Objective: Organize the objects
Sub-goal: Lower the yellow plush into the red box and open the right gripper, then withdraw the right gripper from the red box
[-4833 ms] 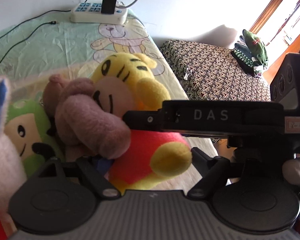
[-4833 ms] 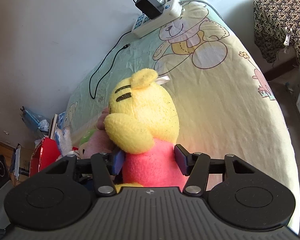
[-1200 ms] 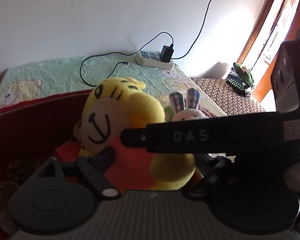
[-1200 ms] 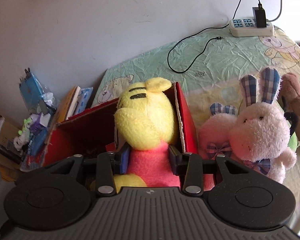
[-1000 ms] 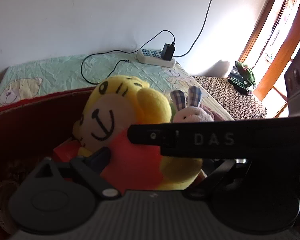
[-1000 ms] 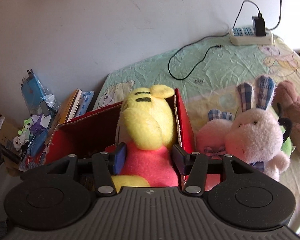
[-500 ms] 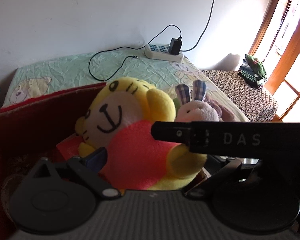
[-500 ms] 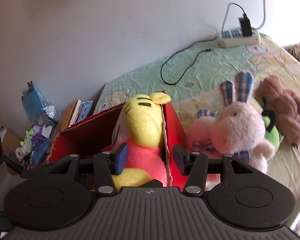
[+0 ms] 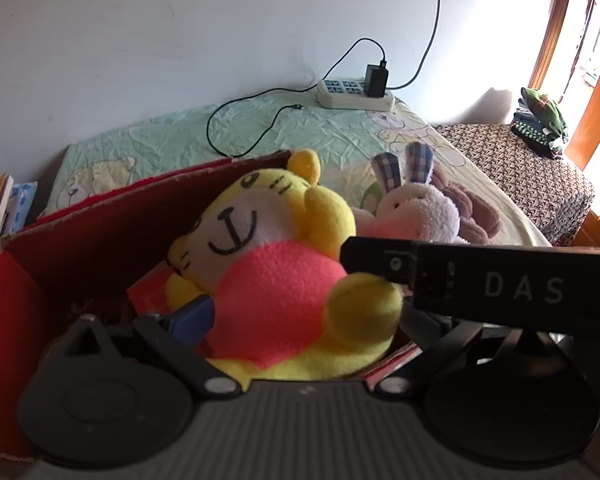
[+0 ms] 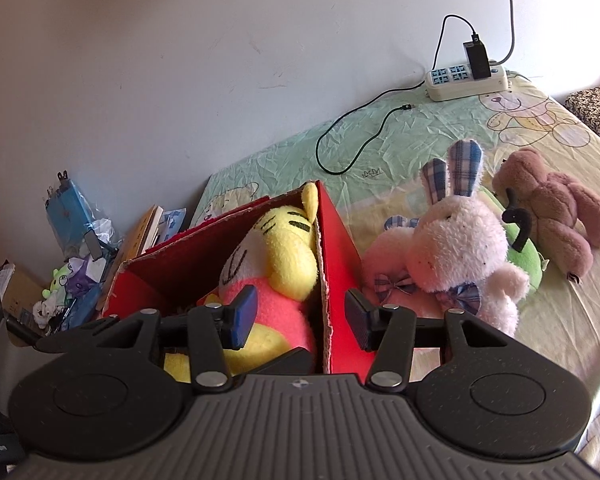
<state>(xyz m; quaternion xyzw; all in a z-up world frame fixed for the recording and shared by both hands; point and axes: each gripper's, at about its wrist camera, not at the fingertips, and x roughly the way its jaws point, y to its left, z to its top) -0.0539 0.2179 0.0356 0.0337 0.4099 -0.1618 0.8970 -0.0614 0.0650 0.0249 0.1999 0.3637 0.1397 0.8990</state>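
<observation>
A yellow tiger plush (image 9: 276, 264) in a pink-red shirt lies on its back inside the red cardboard box (image 9: 100, 232). My left gripper (image 9: 308, 320) stands open and wide around its belly; the blue left pad (image 9: 192, 316) sits beside the shirt, and the right finger is hidden behind the right gripper's black bar. In the right wrist view the tiger plush (image 10: 284, 256) leans against the red box's right wall (image 10: 336, 240). My right gripper (image 10: 300, 320) is open and straddles that wall, pressing on nothing.
On the bed sheet right of the box lie a pink bunny plush (image 10: 456, 248), a green plush (image 10: 520, 248) and a brown plush (image 10: 556, 208). A power strip (image 10: 466, 80) with a cable sits by the wall. Books and clutter (image 10: 148, 232) stand left of the box.
The tiger plush went from the bed into the red box and has sunk onto its back. My left jaws opened off it. The right gripper slid right until its fingers straddle the box wall.
</observation>
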